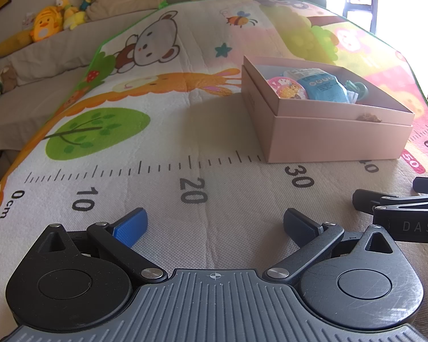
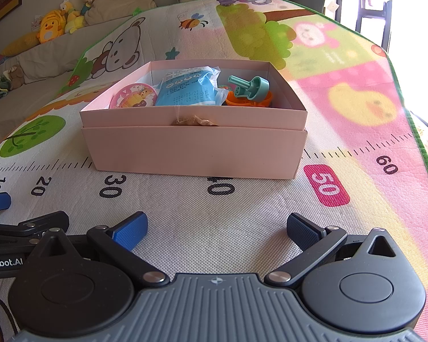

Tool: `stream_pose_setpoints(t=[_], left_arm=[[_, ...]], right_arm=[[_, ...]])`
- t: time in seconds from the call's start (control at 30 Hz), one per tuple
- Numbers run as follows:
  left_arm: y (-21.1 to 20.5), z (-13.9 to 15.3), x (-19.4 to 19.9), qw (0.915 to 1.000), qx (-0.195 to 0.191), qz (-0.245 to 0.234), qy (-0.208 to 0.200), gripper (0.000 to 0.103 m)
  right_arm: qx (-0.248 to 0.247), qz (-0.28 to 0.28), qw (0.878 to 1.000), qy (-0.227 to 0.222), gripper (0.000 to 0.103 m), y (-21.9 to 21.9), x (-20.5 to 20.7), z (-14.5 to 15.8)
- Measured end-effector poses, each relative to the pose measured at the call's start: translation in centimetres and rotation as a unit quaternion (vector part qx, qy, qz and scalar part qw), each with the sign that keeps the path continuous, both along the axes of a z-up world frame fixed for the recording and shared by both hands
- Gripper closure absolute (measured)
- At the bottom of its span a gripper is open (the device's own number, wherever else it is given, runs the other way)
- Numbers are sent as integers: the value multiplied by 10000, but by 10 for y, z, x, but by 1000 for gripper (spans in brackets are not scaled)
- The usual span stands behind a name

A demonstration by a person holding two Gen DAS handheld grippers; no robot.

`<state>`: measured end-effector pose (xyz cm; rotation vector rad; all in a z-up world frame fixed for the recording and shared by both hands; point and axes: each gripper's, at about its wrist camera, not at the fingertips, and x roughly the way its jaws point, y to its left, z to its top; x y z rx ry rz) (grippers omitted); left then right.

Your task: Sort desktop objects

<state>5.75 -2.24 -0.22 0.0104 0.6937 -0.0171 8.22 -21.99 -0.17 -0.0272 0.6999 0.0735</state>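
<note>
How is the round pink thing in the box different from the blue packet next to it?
The round pink disc with cartoon pictures is circular and looks flat and stiff; the light blue printed plastic packet is roughly rectangular, soft and crinkled. The disc shows cartoon animals; the packet shows printed text and a date. Both lean inside the open pink cardboard box, side by side.

Bright window glare — fisheye-warped edges

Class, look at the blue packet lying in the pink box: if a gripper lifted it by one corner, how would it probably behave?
The blue packet looks like soft, crinkled film, so it would probably sag rather than stay flat. It seems light for its size. Leaning among other items in the pink box, it might drag its neighbours.
</note>
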Motion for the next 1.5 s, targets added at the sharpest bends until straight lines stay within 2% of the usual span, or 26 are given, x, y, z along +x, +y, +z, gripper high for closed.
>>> stream_pose_setpoints(t=[0.83, 1.03, 1.17, 1.5], left_arm=[[-3, 0, -1, 10000, 51, 1, -8, 0], [-3, 2, -1, 10000, -3, -30, 55, 0], [2, 5, -2, 9997, -42, 9, 256, 0], [2, 3, -4, 9997, -62, 46, 229, 0]], right_arm=[[1, 0, 10000, 0, 0, 0, 0, 0], [1, 0, 10000, 1, 0, 0, 0, 0], [1, 0, 10000, 1, 0, 0, 0, 0], [0, 0, 10000, 0, 0, -1, 0, 0]])
